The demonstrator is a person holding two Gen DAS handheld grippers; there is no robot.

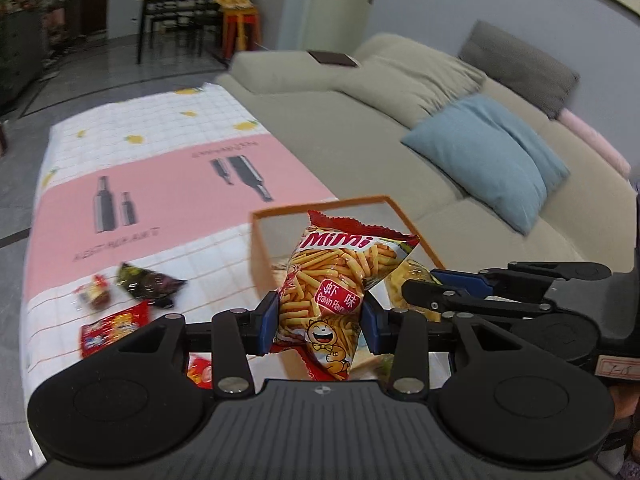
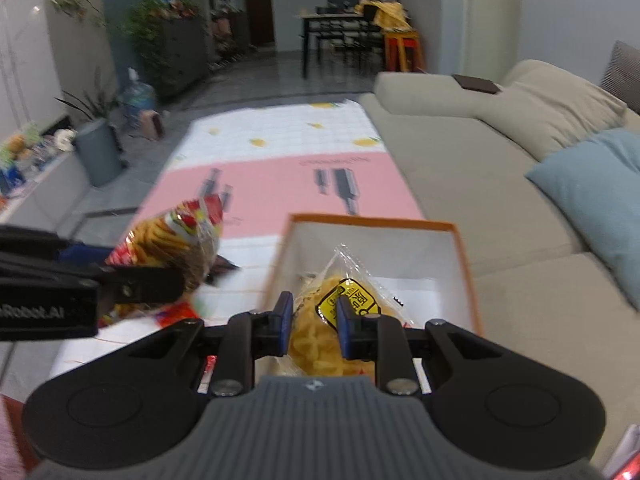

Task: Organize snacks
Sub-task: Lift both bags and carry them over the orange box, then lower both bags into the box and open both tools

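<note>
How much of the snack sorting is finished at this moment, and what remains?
Nothing clearly lies loose in the orange box yet. In hand: the left hand-held gripper grips the Mimi prawn sticks bag, the right hand-held gripper grips a yellow snack bag over the box. Left: a dark packet, a small packet and a red packet on the tablecloth.

The snack bag (image 1: 332, 300) reads "MiMi" and "Prawn Fla…"; the left tongs' (image 2: 48, 308) body reads "Robot.AI".
</note>
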